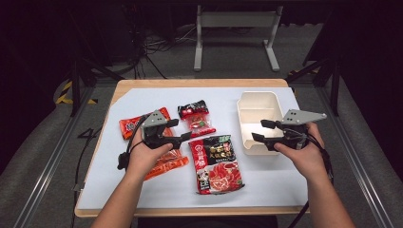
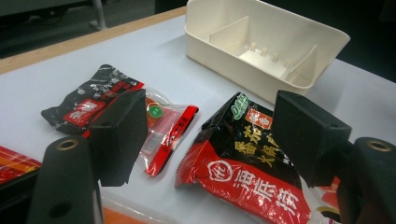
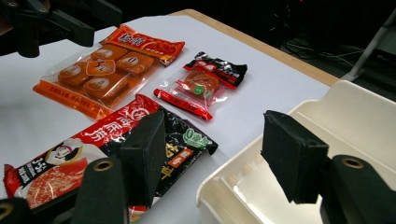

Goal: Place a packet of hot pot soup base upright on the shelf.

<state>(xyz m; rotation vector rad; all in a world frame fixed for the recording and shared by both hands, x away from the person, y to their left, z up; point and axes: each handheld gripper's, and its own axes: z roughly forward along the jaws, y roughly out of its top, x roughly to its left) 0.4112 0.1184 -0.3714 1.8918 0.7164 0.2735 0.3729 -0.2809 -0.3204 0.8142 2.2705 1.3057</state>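
Observation:
A big red and black sauce packet (image 1: 216,164) lies flat at the table's middle front. Beyond it is a small black and red packet (image 1: 196,118) with a clear window. An orange snack bag (image 1: 164,164) lies at the left, partly under my left hand. My left gripper (image 1: 177,131) hovers over that bag's right edge, open and empty. In the left gripper view its jaws frame the small packet (image 2: 161,121) and the sauce packet (image 2: 243,172). A cream divided tray (image 1: 259,97) stands at the right. My right gripper (image 1: 262,131) is open and empty over the tray's near left wall (image 3: 233,179).
A white sheet (image 1: 142,190) covers the wooden table (image 1: 199,82). A metal stand (image 1: 235,21) and loose cables (image 1: 157,47) are on the floor beyond the far edge. Metal rails (image 1: 351,156) run along both sides of the table.

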